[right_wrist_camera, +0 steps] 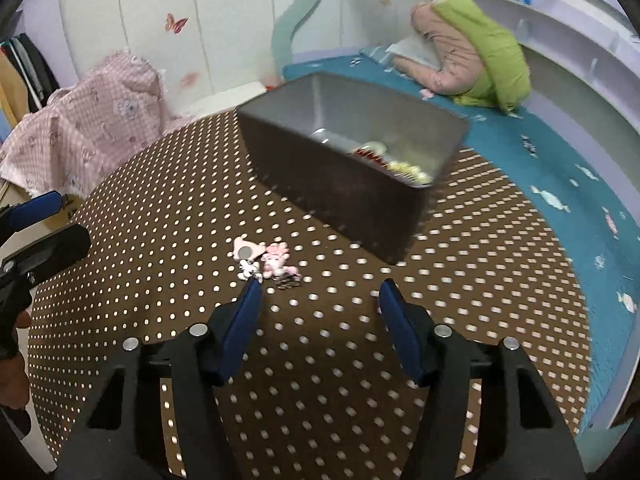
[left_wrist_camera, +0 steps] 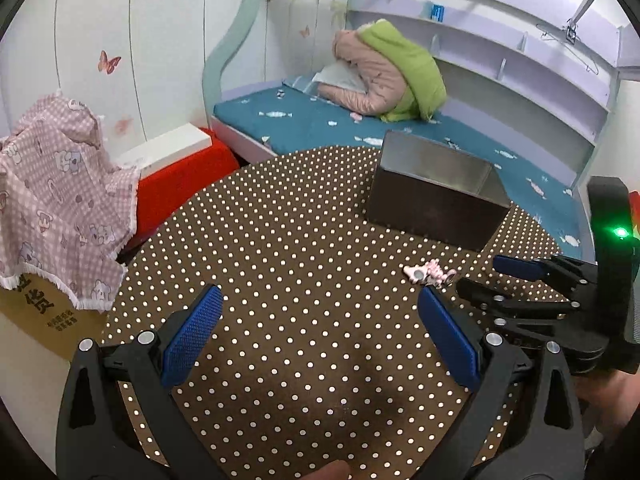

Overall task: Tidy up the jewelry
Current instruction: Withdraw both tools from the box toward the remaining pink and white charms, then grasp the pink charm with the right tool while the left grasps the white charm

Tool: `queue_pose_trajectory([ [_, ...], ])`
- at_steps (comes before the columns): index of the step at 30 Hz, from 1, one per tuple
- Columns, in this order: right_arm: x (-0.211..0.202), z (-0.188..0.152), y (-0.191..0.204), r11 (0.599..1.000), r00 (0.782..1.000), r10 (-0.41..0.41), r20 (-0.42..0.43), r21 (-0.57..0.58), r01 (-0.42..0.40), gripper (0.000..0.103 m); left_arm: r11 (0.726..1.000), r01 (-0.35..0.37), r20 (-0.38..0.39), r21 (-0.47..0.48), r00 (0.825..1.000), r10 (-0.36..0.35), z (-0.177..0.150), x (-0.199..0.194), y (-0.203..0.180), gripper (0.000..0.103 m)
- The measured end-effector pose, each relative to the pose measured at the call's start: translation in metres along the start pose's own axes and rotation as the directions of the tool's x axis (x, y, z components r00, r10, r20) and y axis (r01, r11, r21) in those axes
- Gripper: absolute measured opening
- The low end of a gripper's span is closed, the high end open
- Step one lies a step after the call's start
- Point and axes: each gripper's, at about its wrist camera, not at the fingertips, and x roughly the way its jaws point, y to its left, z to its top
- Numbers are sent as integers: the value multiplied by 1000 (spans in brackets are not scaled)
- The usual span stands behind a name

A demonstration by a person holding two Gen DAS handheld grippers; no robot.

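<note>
Lying loose on the polka-dot worktop (right_wrist_camera: 160, 208) is a small pink jewelry cluster (right_wrist_camera: 266, 261), a flat pink piece with a round metal disc beside a pink charm and a dark bit of chain. Just past it stands the dark metal box (right_wrist_camera: 344, 192), open on top, with red and gold pieces in its near corner. The right gripper (right_wrist_camera: 320, 304) hovers near the cluster, jaws wide and holding nothing. The left gripper (left_wrist_camera: 320, 312) sits further off, jaws wide too. Behind lies a teal bed (left_wrist_camera: 312, 124).
</note>
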Motion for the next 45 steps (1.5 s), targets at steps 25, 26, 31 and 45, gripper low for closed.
queue_pose_trajectory([
  [25,-2,-17,-13,1000,1000,13,13,-23,-13,13,993,41,-100,112,995,-29,17,82,-50,98],
  [26,-3,-18,-13,1000,1000,19,11,-25,-19,13,993,45,-109,109,994,-33,18,87,-51,98],
  [31,-3,-18,-15,998,1000,-1,1,-58,1,27,993,53,-154,109,987,-35,22,108,-55,97],
  [45,5,-11,-5,983,997,71,1,-168,-70,19,987,126,-139,102,984,-111,26,101,-39,28],
])
